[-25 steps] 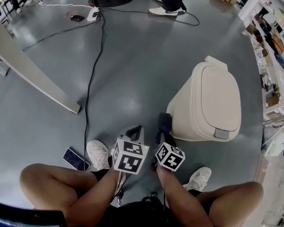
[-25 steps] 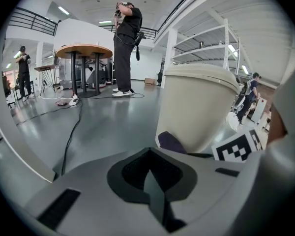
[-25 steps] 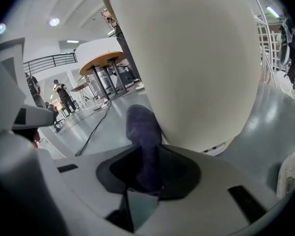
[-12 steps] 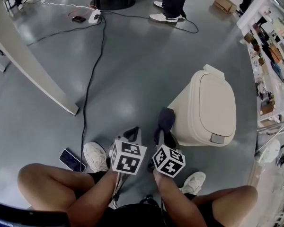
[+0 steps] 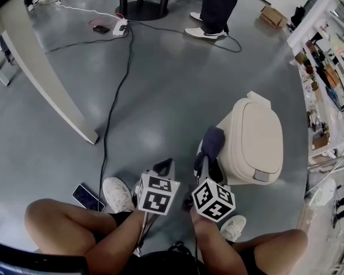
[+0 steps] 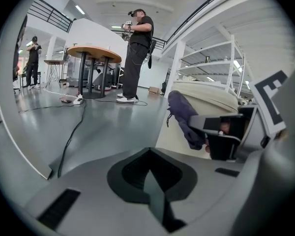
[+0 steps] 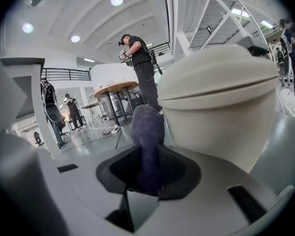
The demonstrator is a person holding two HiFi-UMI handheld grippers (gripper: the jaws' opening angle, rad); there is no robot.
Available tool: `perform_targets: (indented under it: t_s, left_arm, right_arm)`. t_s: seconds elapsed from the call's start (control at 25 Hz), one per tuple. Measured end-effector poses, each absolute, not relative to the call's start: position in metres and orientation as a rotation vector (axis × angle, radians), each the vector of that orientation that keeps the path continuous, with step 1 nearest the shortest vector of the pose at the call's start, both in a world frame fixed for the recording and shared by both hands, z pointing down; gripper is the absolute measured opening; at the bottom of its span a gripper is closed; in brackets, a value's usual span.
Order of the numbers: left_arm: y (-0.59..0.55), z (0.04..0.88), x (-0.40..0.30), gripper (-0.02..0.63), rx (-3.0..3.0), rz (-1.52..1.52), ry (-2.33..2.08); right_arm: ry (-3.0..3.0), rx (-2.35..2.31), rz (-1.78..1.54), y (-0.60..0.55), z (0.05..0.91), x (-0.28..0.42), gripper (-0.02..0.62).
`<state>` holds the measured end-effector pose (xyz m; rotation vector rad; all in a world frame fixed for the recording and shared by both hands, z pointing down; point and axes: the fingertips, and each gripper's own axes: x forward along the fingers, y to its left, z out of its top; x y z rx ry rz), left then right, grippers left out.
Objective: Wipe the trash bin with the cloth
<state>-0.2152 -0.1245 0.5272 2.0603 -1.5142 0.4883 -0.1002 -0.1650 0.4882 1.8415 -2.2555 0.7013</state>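
The cream trash bin (image 5: 253, 140) stands on the grey floor with its lid closed, just right of my grippers. My right gripper (image 5: 206, 166) is shut on a dark blue cloth (image 5: 212, 141), and the cloth's free end rests against the bin's left side. In the right gripper view the cloth (image 7: 146, 136) stands up between the jaws of the gripper (image 7: 144, 177), with the bin (image 7: 221, 100) close behind. My left gripper (image 5: 164, 167) hangs beside it, shut and holding nothing; its own view (image 6: 148, 170) shows the cloth (image 6: 183, 113) and bin (image 6: 209, 98) to the right.
A black cable (image 5: 111, 114) runs across the floor to a power strip (image 5: 121, 27). A phone (image 5: 86, 196) lies by my left shoe (image 5: 118, 192). A white panel (image 5: 41, 80) slants at left, a person (image 5: 215, 9) stands at the back, and shelving (image 5: 328, 67) lines the right.
My right gripper has carried the cloth forward and up, onto the bin's left side. The left gripper has stayed roughly in place, and the head view has tilted a little.
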Motion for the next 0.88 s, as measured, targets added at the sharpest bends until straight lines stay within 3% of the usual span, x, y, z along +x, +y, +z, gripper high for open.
perform_targets:
  t_s: [0.32,0.88]
  left_arm:
    - [-0.124,0.525,-0.218,-0.002,2.061,0.478,-1.518]
    - [-0.122,0.54,-0.221,-0.003,2.045,0.514,-1.508]
  right_arm:
    - [-2.254,1.885,0.737,-0.165,0.481,-0.092,0.103]
    - [-2.155,1.817,0.809,-0.166,0.541,-0.094,0.103]
